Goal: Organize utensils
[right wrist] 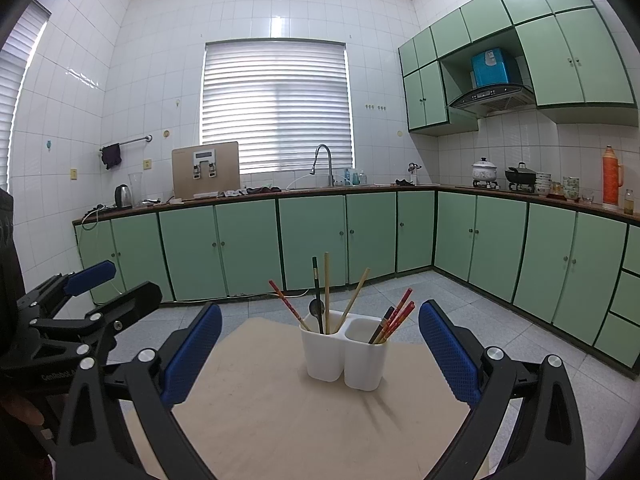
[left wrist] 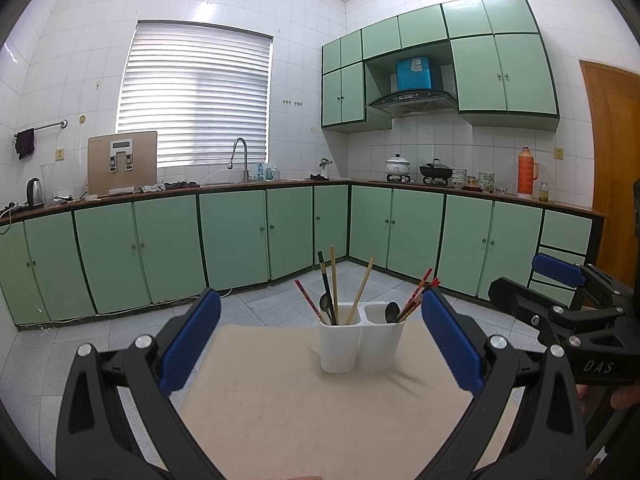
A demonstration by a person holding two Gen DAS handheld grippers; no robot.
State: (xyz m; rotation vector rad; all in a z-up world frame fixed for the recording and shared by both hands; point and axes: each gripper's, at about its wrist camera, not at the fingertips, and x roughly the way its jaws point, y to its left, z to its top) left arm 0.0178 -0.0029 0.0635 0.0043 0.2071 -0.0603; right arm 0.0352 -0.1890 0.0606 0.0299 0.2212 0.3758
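A white two-compartment utensil holder (left wrist: 360,344) (right wrist: 344,356) stands on the far half of a beige tabletop (left wrist: 280,408) (right wrist: 272,420). Its left compartment holds a black chopstick, two wooden chopsticks (left wrist: 334,288), a red chopstick and a dark spoon (right wrist: 317,307). Its right compartment holds red chopsticks (right wrist: 400,312) and, in the left wrist view, a dark spoon (left wrist: 392,312). My left gripper (left wrist: 320,298) (right wrist: 134,280) is open and empty, short of the holder. My right gripper (right wrist: 320,309) (left wrist: 516,276) is likewise open and empty, beside the left one.
Grey tiled floor lies beyond the table edge. Green base cabinets (left wrist: 232,236) run along the walls under a brown counter with a kettle (left wrist: 35,192), sink tap (right wrist: 322,160), pots and an orange flask (left wrist: 527,170). A person's fingers (left wrist: 624,396) hold the right gripper's handle.
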